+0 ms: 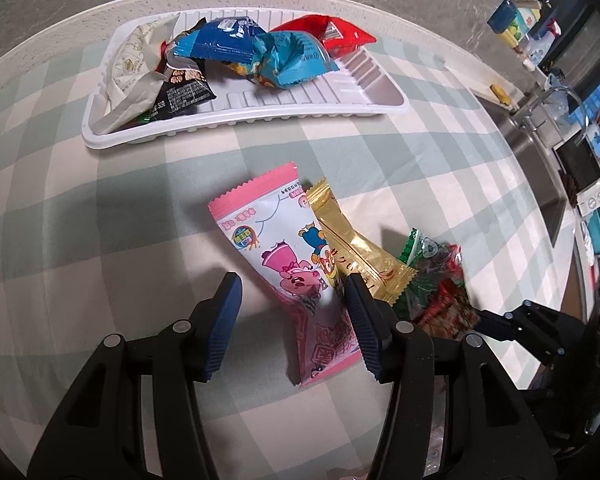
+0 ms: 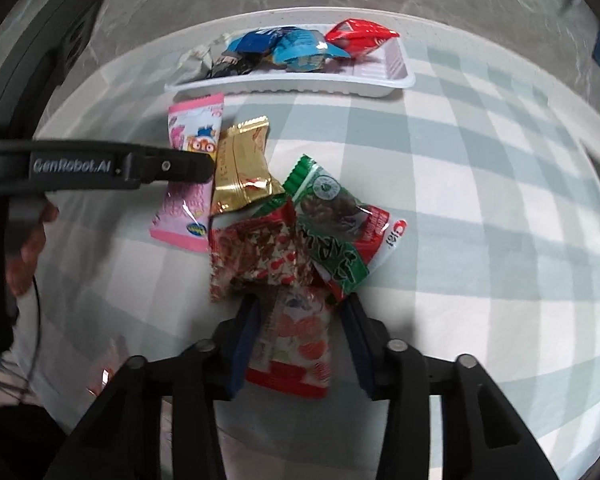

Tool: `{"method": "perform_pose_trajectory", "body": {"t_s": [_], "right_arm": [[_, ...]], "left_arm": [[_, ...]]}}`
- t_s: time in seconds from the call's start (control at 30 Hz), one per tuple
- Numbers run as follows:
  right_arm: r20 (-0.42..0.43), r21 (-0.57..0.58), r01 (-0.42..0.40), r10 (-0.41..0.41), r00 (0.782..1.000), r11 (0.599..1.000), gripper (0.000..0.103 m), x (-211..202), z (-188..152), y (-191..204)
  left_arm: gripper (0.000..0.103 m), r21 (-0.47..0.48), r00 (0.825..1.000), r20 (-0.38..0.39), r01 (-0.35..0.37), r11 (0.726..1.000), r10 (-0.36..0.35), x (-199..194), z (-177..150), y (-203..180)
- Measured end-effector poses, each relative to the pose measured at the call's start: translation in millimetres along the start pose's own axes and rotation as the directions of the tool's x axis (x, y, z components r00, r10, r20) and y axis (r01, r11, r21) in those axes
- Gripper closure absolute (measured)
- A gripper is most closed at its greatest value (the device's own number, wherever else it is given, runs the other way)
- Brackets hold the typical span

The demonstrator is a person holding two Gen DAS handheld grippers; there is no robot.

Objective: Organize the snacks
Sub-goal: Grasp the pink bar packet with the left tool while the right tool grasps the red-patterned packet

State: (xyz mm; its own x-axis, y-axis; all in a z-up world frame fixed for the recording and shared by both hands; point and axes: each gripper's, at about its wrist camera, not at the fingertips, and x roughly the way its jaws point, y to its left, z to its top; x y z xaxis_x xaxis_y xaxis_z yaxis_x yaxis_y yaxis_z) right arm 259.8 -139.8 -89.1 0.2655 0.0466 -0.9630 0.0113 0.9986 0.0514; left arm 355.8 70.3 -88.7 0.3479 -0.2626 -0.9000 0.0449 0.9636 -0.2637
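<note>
Snacks (image 2: 260,216) lie beneath both steeply down-tilted tongs.

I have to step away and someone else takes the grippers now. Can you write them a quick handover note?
Left gripper: open, straddling the pink packet on the cloth.
Right gripper: open around the red-and-white packet, pads not clearly pressing.
Done: several packets already lie in the white tray.
Left: pink, gold packet, green packet, patterned red packet and the red-and-white one go to the tray.

Tabletop (image 1: 100,208): green-white checked cloth | on it: white tray (image 1: 260,114); pink packet (image 1: 276,248), gold packet (image 1: 352,248), green-red packets (image 2: 332,220) clustered.
</note>
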Motion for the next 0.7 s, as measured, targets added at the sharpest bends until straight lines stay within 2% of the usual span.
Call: {"method": "perform_pose_trajectory", "body": {"t_s": [0.03,0.27,0.33,0.37,0.5,0.7], "right_arm": [[0.002,-0.008,0.006,-0.006,1.000,1.000,0.066,-1,-2,-2],[0.008,-0.031,0.010,-0.010,1.000,0.999,0.067,-4,-7,-10],[0.011,-0.020,0.002,-0.001,1.000,1.000,0.068,-5,-7,-11],[0.011,-0.016,-0.004,0.004,1.000,1.000,0.069,-6,-7,-13],[0.011,0.018,-0.045,0.045,0.999,0.999,0.070,-9,-9,-22],[0.024,0.125,-0.134,0.132,0.991,0.983,0.070,-17,-13,-45]], "left_arm": [[0.052,-0.002,1.000,-0.005,-0.001,1.000,0.001,1,-1,0],[0.052,0.004,1.000,-0.004,0.016,1.000,-0.016,9,0,-1],[0.059,0.019,1.000,0.003,0.015,1.000,-0.015,10,1,-2],[0.068,0.032,1.000,0.008,0.013,0.999,-0.014,11,1,-2],[0.077,0.035,0.999,0.015,0.033,0.999,-0.033,12,2,0],[0.078,0.026,0.996,0.036,0.076,0.997,-0.077,4,0,3]]}}
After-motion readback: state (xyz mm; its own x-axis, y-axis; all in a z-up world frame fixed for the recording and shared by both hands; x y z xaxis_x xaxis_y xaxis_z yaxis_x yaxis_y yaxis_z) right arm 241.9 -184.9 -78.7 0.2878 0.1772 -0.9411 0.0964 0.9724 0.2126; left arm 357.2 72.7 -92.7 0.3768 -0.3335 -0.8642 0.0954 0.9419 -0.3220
